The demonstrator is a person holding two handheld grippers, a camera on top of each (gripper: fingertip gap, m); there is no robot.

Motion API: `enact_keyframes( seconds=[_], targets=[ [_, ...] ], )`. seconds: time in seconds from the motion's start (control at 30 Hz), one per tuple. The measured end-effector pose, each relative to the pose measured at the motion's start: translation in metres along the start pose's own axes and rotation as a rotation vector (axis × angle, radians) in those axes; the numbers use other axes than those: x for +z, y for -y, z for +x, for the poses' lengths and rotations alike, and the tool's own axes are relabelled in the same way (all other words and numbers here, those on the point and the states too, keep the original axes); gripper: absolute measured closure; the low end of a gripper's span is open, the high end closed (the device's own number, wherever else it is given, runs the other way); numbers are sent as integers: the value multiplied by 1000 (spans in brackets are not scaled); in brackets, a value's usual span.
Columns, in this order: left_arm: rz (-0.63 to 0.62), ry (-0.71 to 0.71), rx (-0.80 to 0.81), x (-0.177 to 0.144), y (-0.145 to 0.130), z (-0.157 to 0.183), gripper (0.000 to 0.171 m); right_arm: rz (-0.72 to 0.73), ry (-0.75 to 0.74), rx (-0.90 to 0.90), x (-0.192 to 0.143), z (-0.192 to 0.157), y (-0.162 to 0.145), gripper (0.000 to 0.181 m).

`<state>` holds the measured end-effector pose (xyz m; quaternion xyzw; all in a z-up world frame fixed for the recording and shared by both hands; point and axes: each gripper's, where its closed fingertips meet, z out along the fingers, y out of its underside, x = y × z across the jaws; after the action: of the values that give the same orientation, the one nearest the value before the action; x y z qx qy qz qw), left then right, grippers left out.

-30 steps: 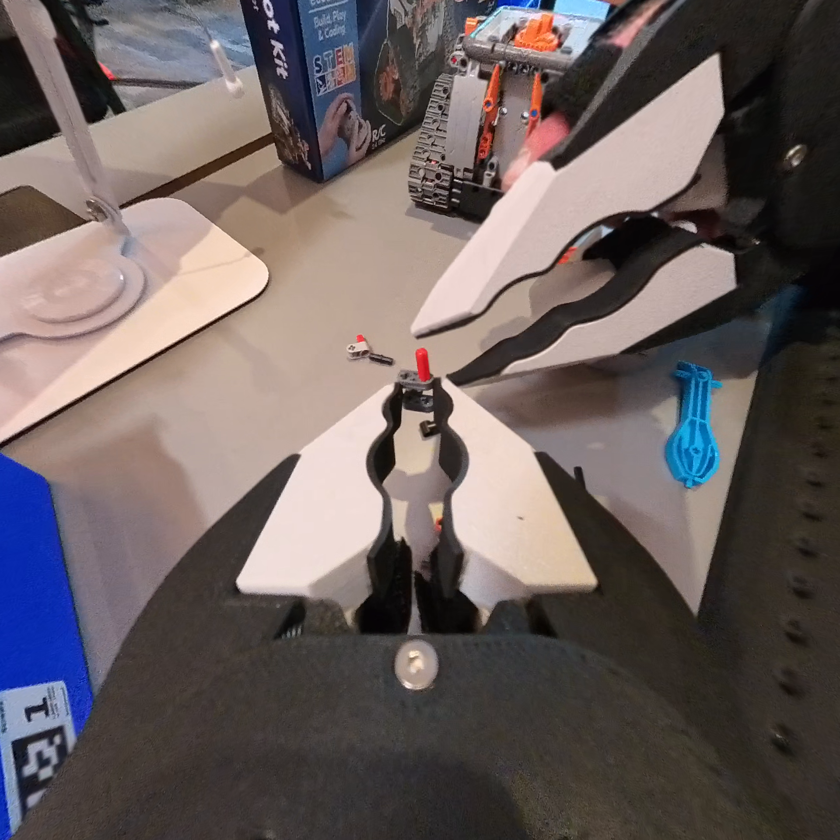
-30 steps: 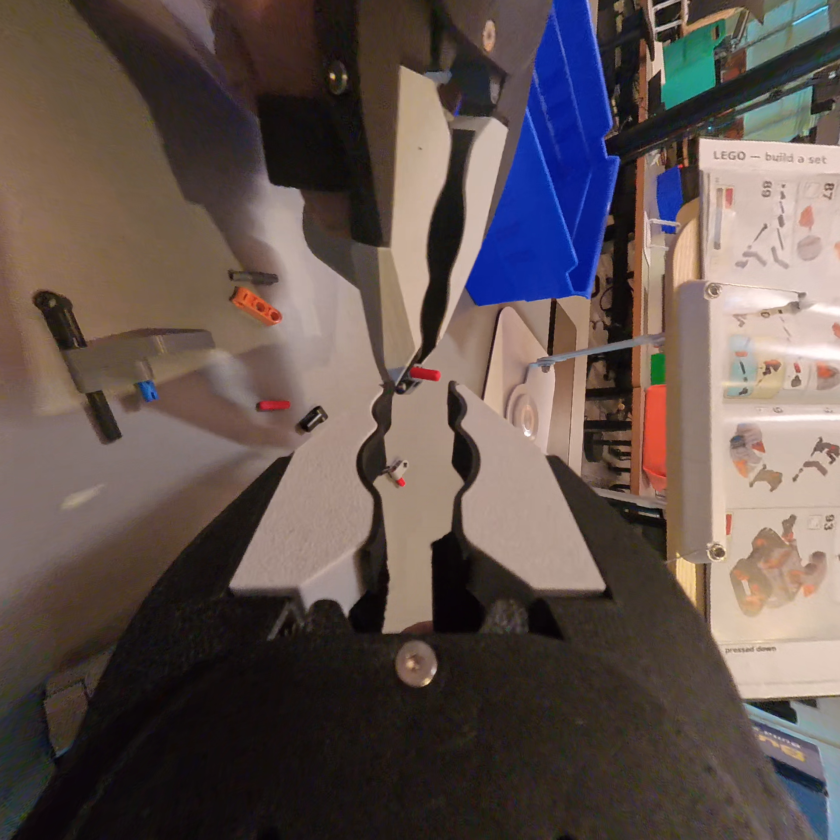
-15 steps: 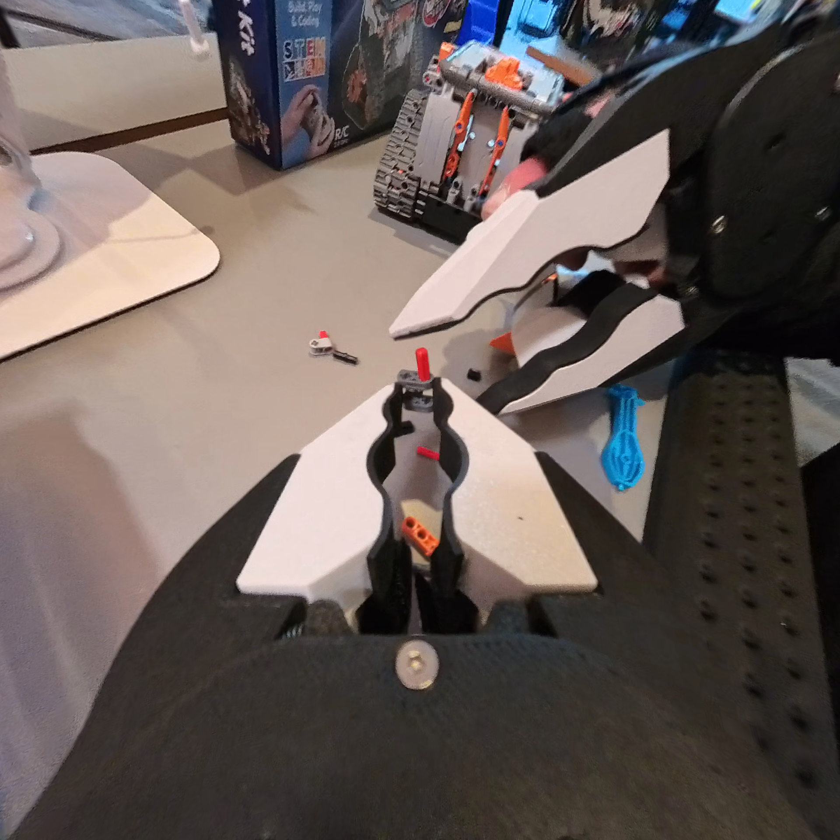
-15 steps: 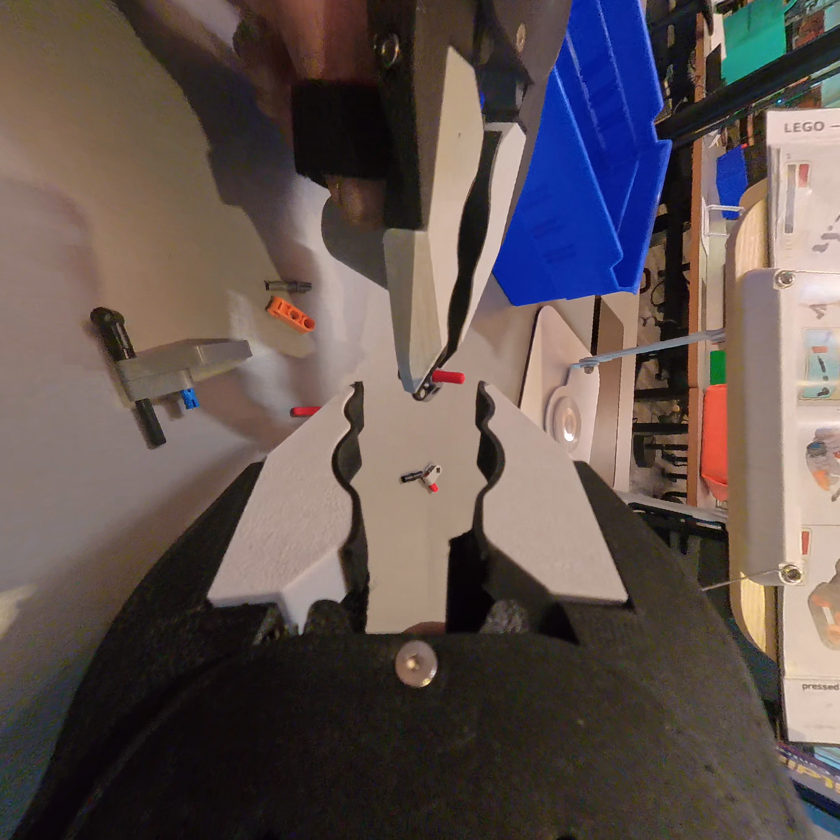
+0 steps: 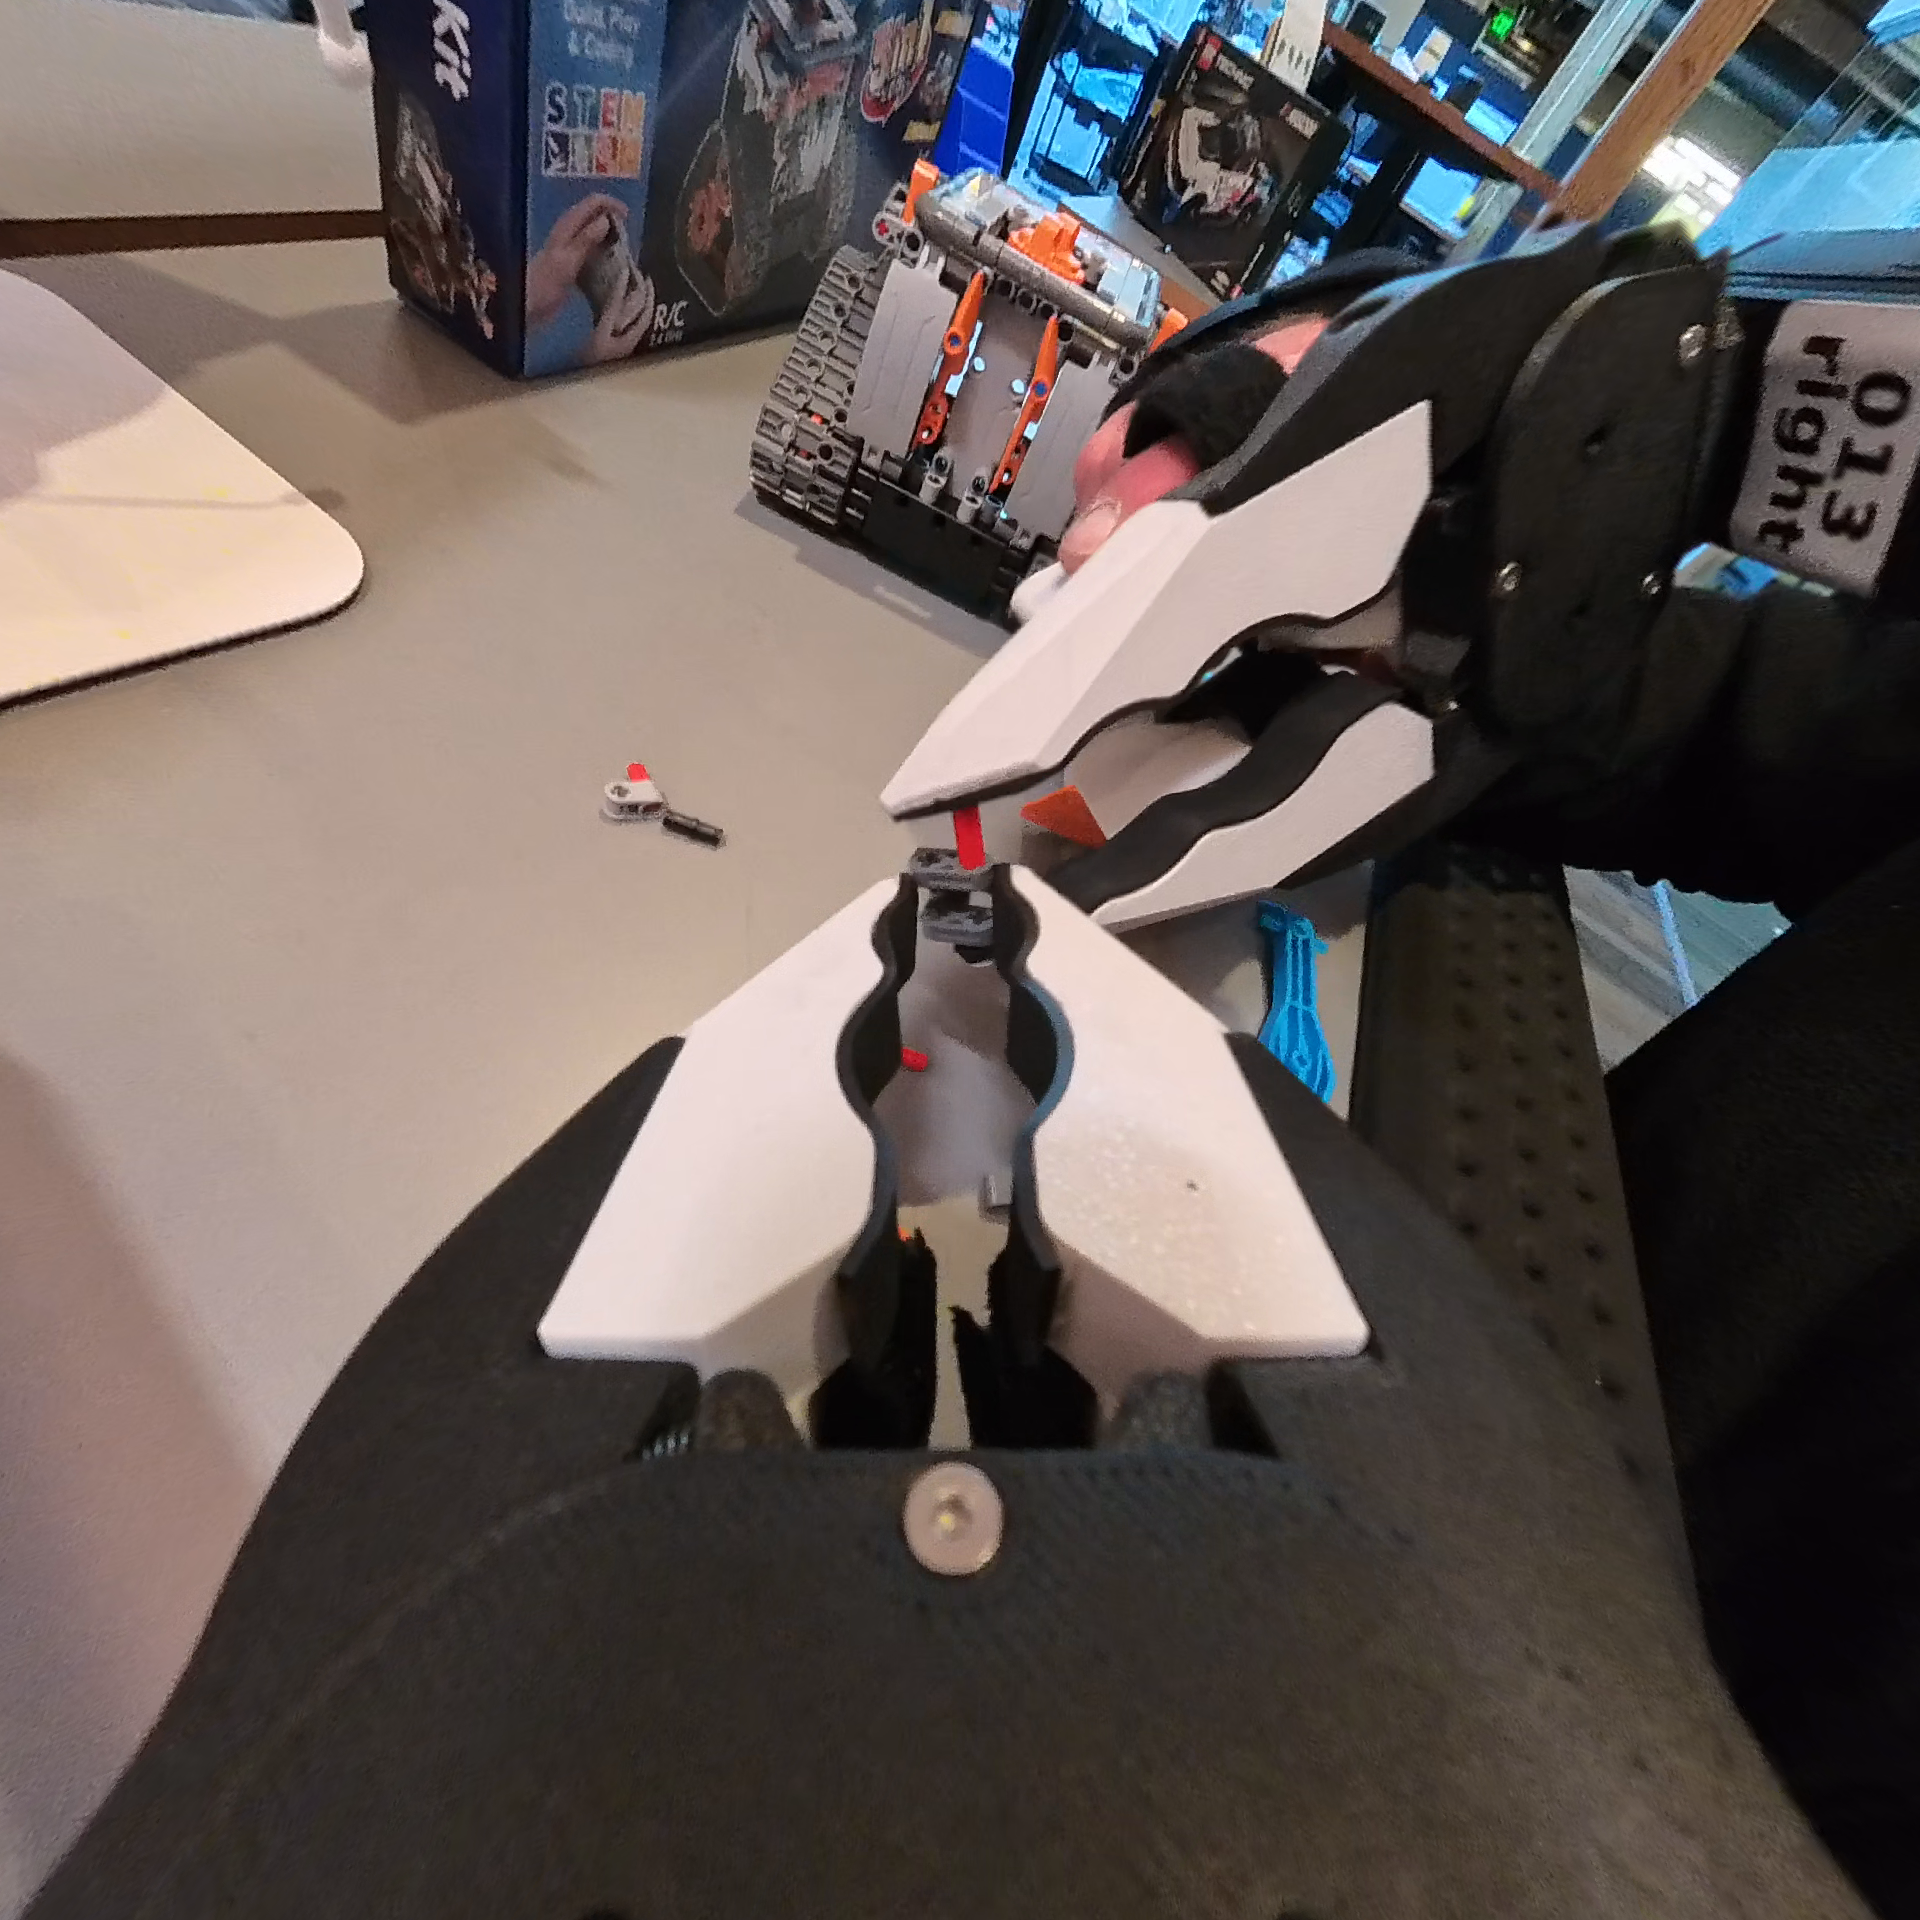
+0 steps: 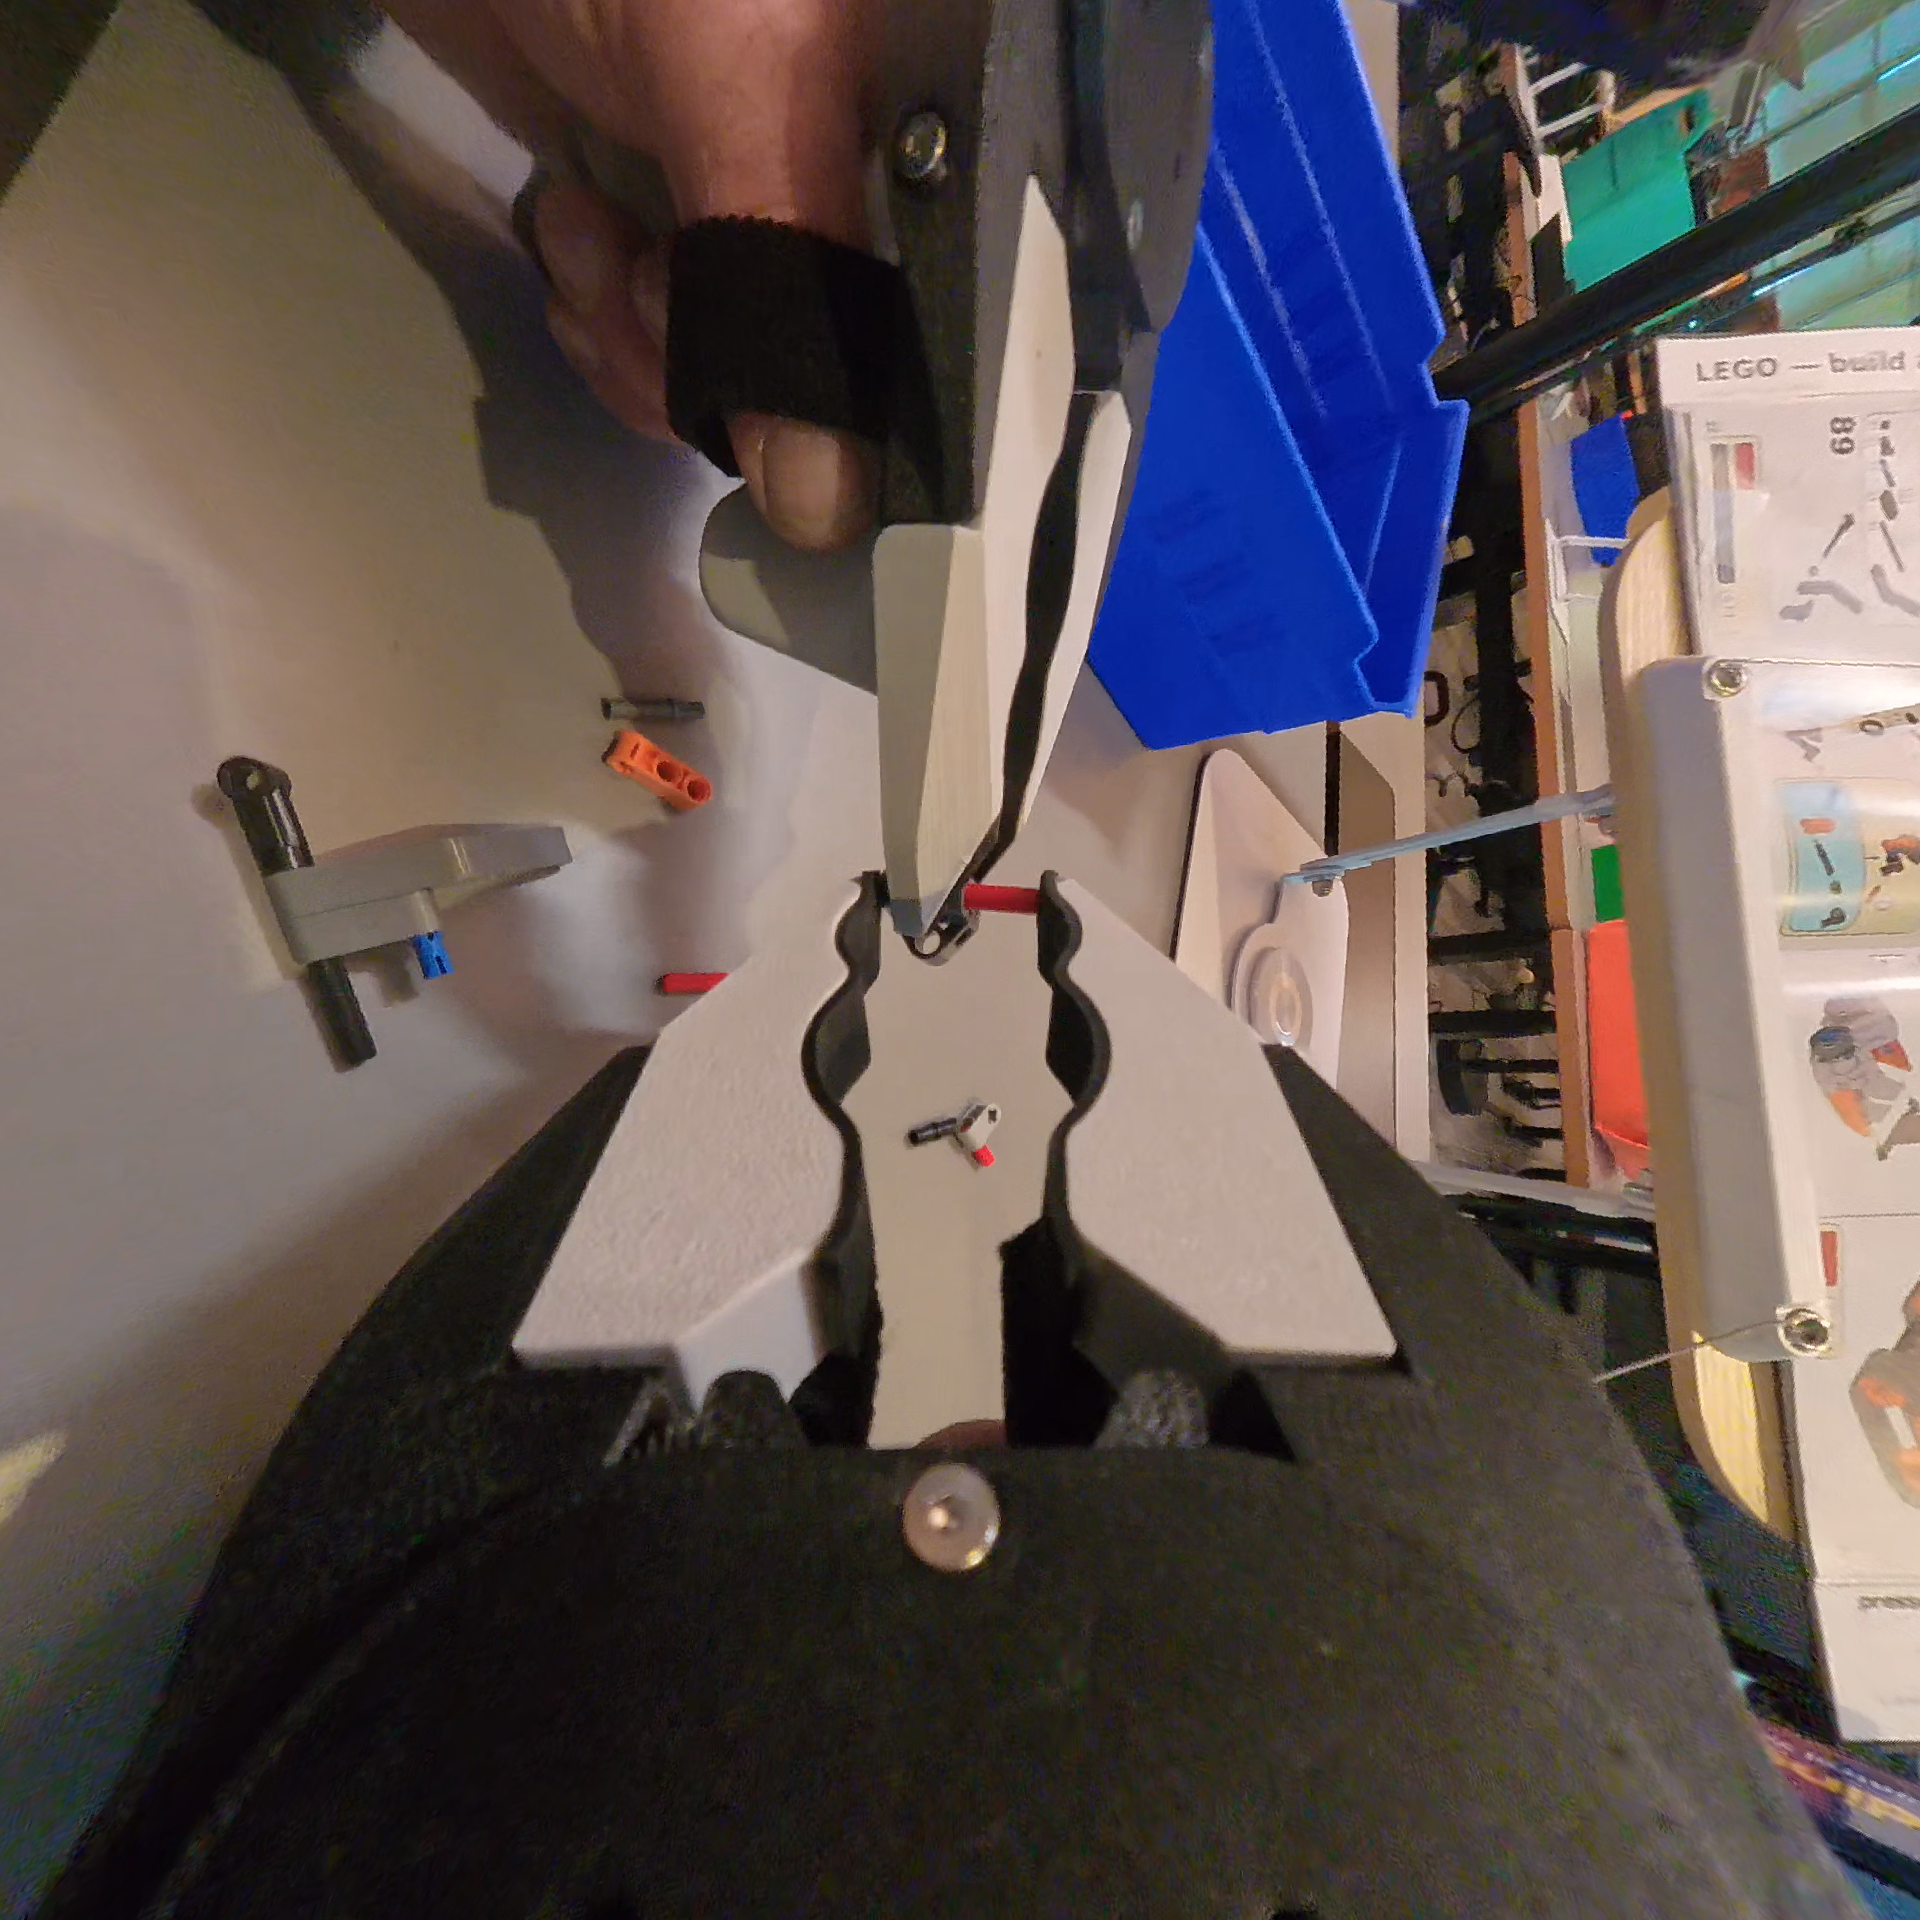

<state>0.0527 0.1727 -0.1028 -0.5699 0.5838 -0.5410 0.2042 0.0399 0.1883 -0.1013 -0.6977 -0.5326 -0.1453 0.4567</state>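
Left gripper [image 5: 951, 904]: clenched on a small dark grey connector piece [image 5: 948, 883] at its fingertips, red pin [image 5: 968, 837] sticking up from it. Right gripper [image 6: 961, 902]: jaws spread, straddling that red pin [image 6: 1000, 898] and the left gripper's tip; upper fingertip [image 5: 914, 795] seemingly touching the pin's top, though contact hard to confirm at this angle.

On the grey desk [image 5: 468, 831] below, near its middle: a tiny white-and-red connector with black pin [image 5: 655, 805]. Toward the right edge: a blue plastic tool [image 5: 1294, 997]. Toward the far edge: a grey-and-orange tracked model [image 5: 966, 405] and a printed box [image 5: 582, 177] beside it.

In the right wrist view, lying apart on the desk: a grey bracket on a black axle [image 6: 364, 894], an orange connector [image 6: 657, 769], a loose red pin [image 6: 691, 982], a dark pin [image 6: 652, 710]. Blue bins [image 6: 1278, 447] behind the left gripper.
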Motion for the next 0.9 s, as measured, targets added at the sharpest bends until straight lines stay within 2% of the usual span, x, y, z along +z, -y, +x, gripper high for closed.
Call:
enact_keyframes(
  seconds=[0.17, 0.23, 0.3, 0.4, 0.6, 0.9],
  targets=[
    [32, 8, 11, -10, 6, 1, 151, 39, 10, 77, -4, 6, 1, 154],
    [14, 62, 42, -17, 4, -3, 146, 45, 8, 92, -5, 8, 1, 154],
    [-43, 119, 77, -26, -5, -5, 145, 45, 8, 102, -5, 9, 0, 154],
    [-219, 238, 157, -36, -32, -10, 140, 42, 15, 105, -5, 7, -2, 154],
    [-407, 300, 229, -35, -63, -12, 140, 12, 61, 110, 0, -2, -6, 154],
    [-488, 303, 201, -22, -86, -13, 149, -7, 81, 100, 7, -11, -9, 154]
  ],
)
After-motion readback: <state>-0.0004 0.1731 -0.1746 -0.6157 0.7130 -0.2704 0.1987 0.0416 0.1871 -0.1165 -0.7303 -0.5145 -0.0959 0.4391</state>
